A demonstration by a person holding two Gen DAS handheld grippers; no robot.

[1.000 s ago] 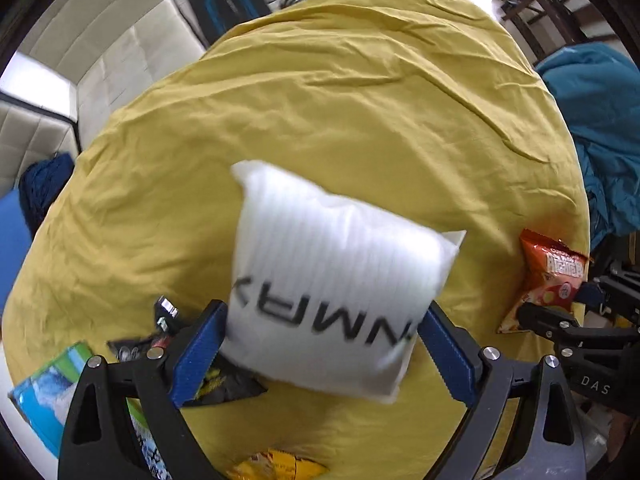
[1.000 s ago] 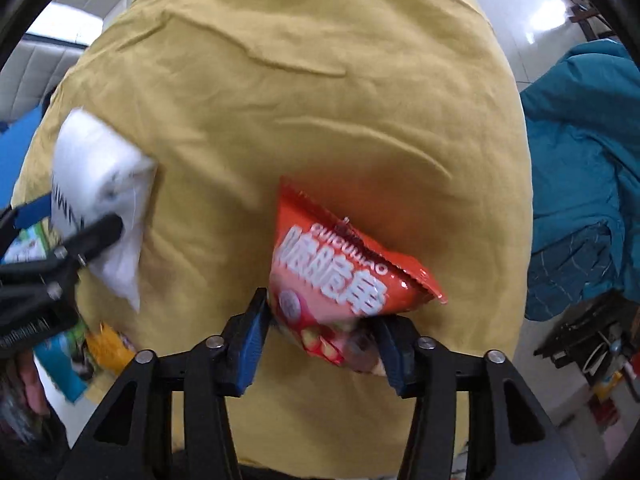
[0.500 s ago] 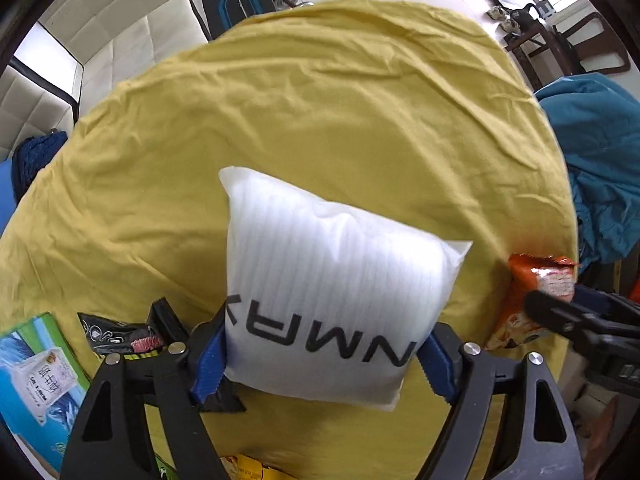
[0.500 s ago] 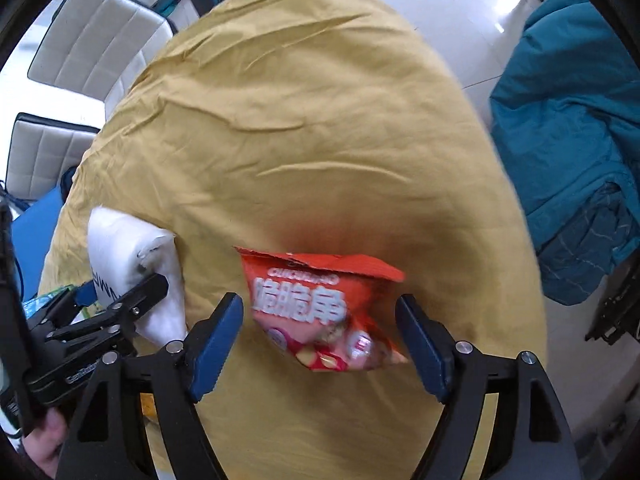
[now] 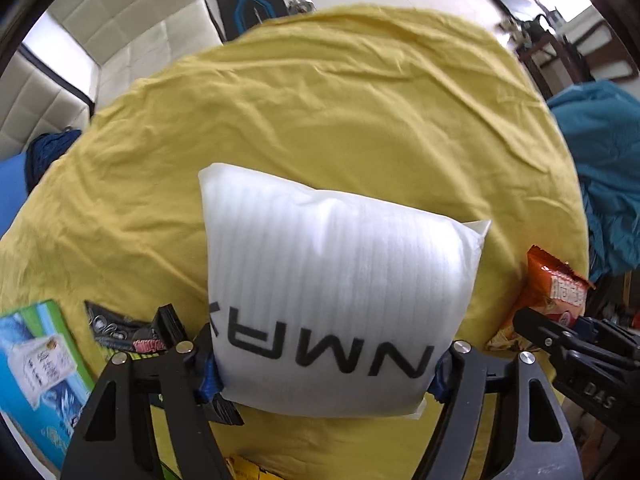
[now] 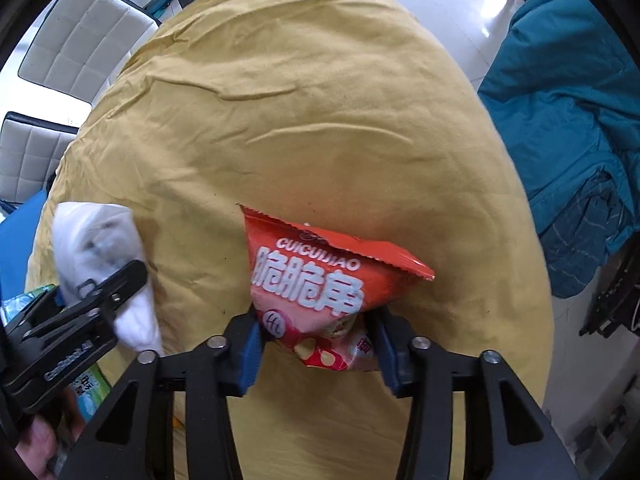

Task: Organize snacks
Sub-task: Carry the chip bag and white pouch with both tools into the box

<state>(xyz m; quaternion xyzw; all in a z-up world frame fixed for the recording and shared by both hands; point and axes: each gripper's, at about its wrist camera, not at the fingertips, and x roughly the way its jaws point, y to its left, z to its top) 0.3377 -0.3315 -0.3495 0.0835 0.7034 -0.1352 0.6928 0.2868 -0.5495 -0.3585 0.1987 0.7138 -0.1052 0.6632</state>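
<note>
My left gripper (image 5: 326, 364) is shut on a puffy white packet (image 5: 328, 280) with black letters, held above the yellow tablecloth (image 5: 320, 100). My right gripper (image 6: 316, 340) is shut on the lower part of a red snack bag (image 6: 316, 276) with white characters. In the right wrist view the white packet (image 6: 96, 248) and the left gripper's finger (image 6: 108, 284) sit at the left. In the left wrist view the red snack bag (image 5: 548, 292) shows at the right edge, beside the right gripper's fingers (image 5: 560, 336).
A blue-green box (image 5: 36, 364) and a black snack packet (image 5: 120, 332) lie at the table's near left. A yellow packet (image 5: 248, 468) peeks out at the bottom. White chairs (image 6: 84, 28) stand beyond the table; teal cloth (image 6: 568, 120) hangs at the right.
The right gripper, open half a second ago around the red bag, has shut on it again. Both grippers have tilted so more of the table's far side shows.
</note>
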